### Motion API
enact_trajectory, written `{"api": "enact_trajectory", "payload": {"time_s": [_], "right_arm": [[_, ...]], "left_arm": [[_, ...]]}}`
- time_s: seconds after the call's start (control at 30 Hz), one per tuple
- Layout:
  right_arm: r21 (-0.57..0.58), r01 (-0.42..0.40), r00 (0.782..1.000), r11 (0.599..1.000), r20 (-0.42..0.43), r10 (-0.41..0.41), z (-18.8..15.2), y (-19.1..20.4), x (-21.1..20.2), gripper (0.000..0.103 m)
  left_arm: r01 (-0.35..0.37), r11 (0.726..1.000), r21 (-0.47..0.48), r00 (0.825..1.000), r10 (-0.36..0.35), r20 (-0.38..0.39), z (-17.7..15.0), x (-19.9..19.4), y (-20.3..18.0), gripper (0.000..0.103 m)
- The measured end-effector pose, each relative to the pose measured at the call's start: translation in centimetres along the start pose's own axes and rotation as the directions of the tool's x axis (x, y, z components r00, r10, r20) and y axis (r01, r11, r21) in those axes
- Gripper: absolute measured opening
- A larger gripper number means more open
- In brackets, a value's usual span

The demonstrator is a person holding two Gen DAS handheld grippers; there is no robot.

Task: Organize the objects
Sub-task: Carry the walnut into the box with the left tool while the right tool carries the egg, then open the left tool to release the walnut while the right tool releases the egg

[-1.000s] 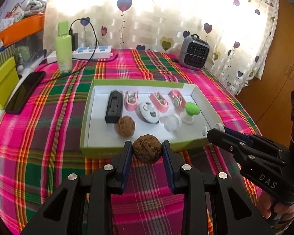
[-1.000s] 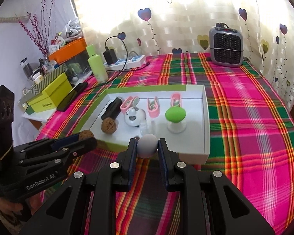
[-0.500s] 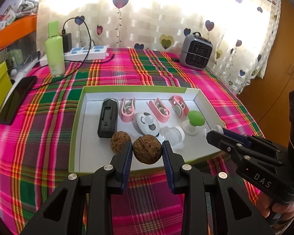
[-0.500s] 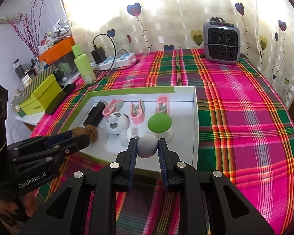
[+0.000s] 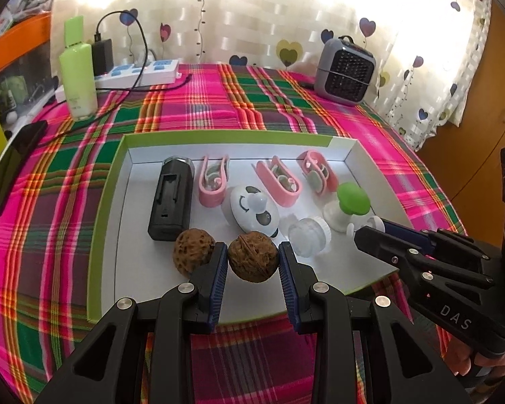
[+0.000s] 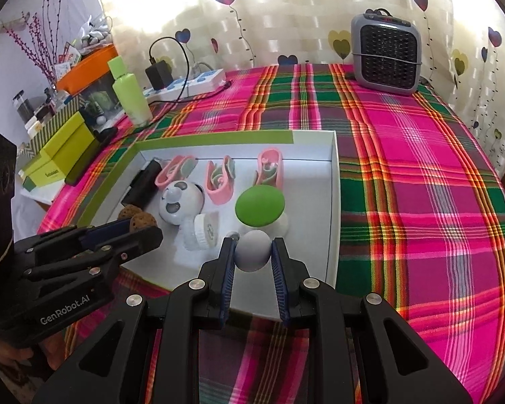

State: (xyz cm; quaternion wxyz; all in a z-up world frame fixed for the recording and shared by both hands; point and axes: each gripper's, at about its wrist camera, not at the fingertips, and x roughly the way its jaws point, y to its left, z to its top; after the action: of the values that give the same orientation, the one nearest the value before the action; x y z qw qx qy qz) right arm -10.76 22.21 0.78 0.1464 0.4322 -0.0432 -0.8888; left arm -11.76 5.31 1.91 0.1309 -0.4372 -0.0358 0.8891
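Left gripper clamped on walnut, right gripper clamped on grey ball; both hung over tray front edge, free floor directly below, second walnut just left.

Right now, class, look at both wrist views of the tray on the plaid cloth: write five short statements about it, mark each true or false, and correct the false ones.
1. The left claw is shut on a walnut. True.
2. The right claw holds a green mushroom-shaped piece. False: it holds a pale grey ball; the green-capped piece stands in the tray.
3. Three pink clips lie in the tray. True.
4. A second walnut lies outside the tray on the cloth. False: it lies inside the tray, beside the black block.
5. The grey heater stands inside the tray. False: it stands on the plaid cloth near the curtain.
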Motion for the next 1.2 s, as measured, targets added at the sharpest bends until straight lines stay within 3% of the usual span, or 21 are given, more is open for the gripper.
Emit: {"api": "enact_trajectory", "payload": {"time_s": [0.93,1.1,1.2], "right_arm": [[-0.049,0.047,0.999,0.998,-0.018,-0.048,0.0,0.7,0.8,0.023],[-0.048,0.034,0.999,0.998,-0.010,-0.035,-0.1,0.8,0.6,0.037],[-0.048,0.035,0.999,0.998,-0.006,-0.035,-0.1,1.0,0.5,0.039]], "left_arm": [[-0.043,0.999,0.012,0.999,0.043,-0.012,0.2,0.9,-0.2,0.031],[-0.048,0.999,0.014,0.999,0.048,-0.010,0.1,0.7,-0.1,0.035],[-0.056,0.998,0.016,0.998,0.056,-0.007,0.1,0.5,-0.1,0.038]]}}
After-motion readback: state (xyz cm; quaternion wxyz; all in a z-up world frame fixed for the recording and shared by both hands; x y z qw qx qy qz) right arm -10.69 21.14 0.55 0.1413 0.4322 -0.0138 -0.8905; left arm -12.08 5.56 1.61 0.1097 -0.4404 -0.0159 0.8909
